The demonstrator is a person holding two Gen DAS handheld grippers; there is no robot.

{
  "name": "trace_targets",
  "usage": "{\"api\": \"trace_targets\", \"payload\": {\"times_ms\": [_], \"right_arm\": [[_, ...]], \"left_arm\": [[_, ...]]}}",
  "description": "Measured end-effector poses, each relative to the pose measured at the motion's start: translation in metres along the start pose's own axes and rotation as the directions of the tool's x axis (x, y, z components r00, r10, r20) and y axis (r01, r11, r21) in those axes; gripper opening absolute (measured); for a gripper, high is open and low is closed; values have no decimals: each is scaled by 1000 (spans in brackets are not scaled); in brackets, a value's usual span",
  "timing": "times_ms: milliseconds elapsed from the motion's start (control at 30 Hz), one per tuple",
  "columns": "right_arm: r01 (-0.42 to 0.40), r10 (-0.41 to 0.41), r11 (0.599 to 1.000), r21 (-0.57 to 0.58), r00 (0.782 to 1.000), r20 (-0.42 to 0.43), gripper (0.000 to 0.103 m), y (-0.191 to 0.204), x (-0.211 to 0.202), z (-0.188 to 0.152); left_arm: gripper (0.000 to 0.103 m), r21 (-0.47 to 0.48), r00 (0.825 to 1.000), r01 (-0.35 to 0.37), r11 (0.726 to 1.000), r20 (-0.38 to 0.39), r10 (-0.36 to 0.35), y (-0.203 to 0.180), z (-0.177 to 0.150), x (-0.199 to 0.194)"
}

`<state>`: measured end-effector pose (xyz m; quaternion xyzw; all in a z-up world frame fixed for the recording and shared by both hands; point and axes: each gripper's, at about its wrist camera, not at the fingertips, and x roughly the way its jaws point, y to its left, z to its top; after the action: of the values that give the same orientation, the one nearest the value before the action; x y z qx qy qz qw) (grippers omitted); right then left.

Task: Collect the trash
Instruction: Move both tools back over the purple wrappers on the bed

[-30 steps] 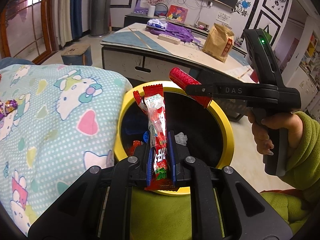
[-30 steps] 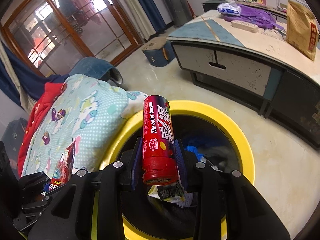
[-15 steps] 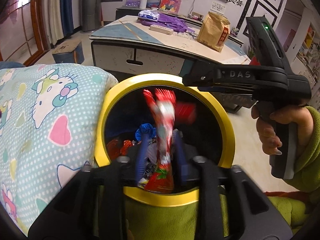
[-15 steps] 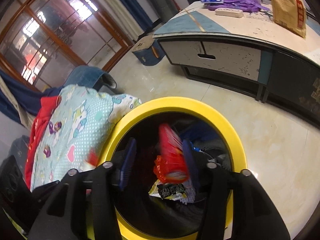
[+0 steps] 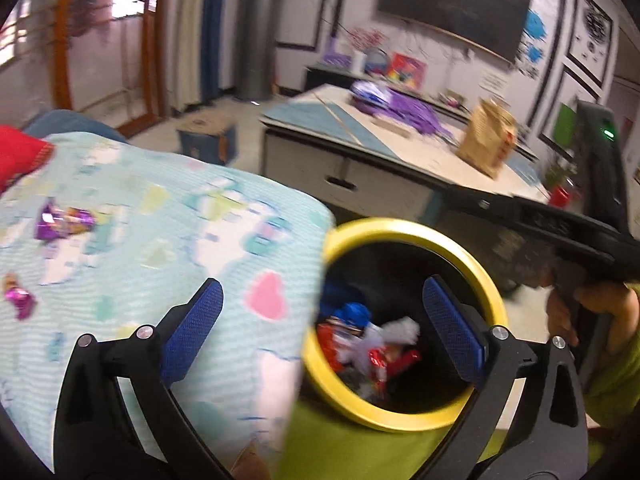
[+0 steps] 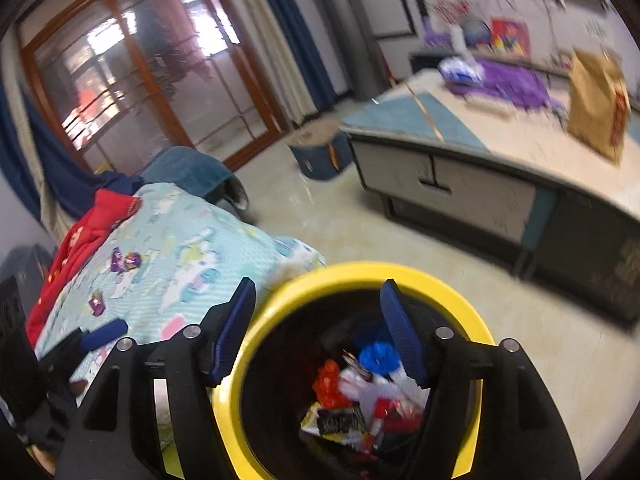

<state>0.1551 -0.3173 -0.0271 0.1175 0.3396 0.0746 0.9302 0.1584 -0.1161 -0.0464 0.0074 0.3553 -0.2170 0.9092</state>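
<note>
A black trash bin with a yellow rim [image 5: 404,228] [image 6: 360,270] stands beside a light blue cartoon-print blanket [image 5: 140,216] [image 6: 192,252]. Several wrappers lie inside the bin [image 5: 372,344] [image 6: 360,392]. My left gripper [image 5: 320,320] is open and empty, straddling the blanket edge and the bin. My right gripper [image 6: 320,328] is open and empty above the bin; its body also shows in the left wrist view [image 5: 560,228]. Purple candy wrappers lie on the blanket [image 5: 64,220] [image 5: 18,296] [image 6: 126,260] [image 6: 96,304].
A low cabinet table [image 5: 400,160] [image 6: 500,160] with a brown paper bag [image 5: 486,144] [image 6: 598,108] and purple cloth stands behind the bin. A red garment [image 6: 84,232] lies at the blanket's far side. A small blue stool [image 6: 320,156] sits on the floor.
Both grippers opened. The red snack wrapper dropped from the left and the red tube from the right into the bin. The left gripper swung left toward the blanket.
</note>
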Motion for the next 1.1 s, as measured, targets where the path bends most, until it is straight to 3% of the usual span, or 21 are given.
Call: {"api": "trace_targets", "payload": {"times_ms": [267, 567, 867, 1100], "right_arm": [[-86, 86, 987, -133, 996, -2, 71, 55, 9, 1], [-174, 167, 960, -220, 985, -51, 71, 112, 34, 5], [-251, 223, 920, -302, 967, -124, 71, 166, 69, 5], [-288, 225, 872, -395, 954, -200, 71, 204, 105, 6]], "left_arm": [[92, -109, 984, -131, 985, 103, 142, 48, 7, -34], [92, -249, 949, -250, 936, 129, 288, 108, 2, -63], [92, -336, 927, -301, 893, 118, 357, 145, -8, -79], [92, -429, 920, -310, 848, 88, 381, 179, -18, -85]]}}
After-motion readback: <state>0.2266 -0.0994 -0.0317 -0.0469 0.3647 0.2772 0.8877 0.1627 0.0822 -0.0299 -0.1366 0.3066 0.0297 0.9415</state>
